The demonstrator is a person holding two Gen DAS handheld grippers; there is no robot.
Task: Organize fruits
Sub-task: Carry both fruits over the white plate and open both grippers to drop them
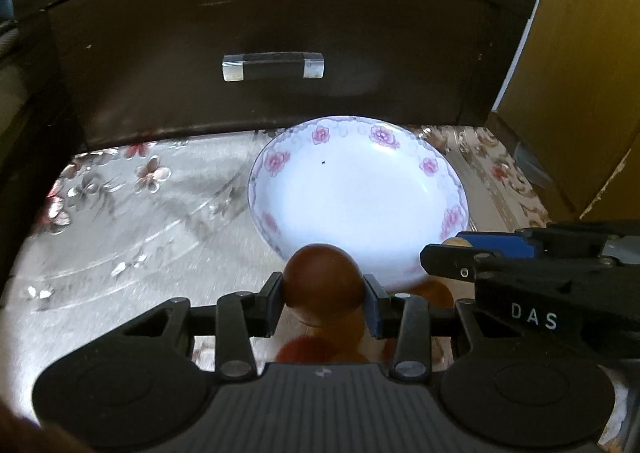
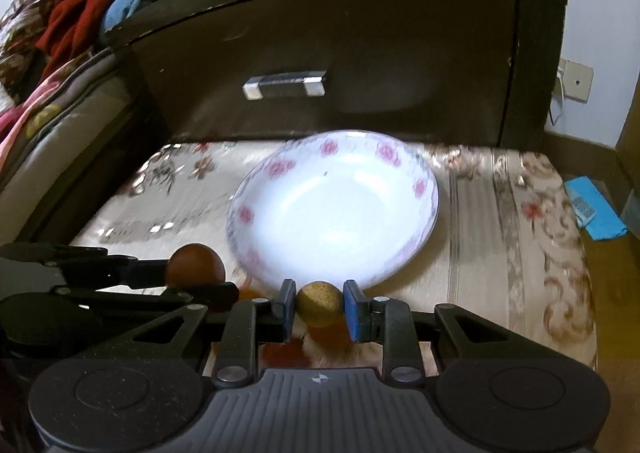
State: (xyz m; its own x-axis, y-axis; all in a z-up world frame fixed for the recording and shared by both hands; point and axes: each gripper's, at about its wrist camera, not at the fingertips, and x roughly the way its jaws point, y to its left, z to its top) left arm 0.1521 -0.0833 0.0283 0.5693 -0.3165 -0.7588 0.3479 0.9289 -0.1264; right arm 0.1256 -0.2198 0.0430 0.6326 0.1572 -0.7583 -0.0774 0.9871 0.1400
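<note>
While the left gripper clamps a brown fruit and the right gripper a tan fruit just short of the plate, both should clear its rim before release.

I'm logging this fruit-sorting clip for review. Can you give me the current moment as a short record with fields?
left gripper: shut on a reddish-brown round fruit, near the plate's front rim
right gripper: shut on a small yellowish-tan round fruit, at the plate's front rim
plate: white with pink flower border, nothing in it
surface: floral cloth under the plate
behind plate: dark drawer front with clear handle
other fruit: blurred orange-red shapes below the grippers, kind unclear
step: neither fruit is in the plate yet
</note>
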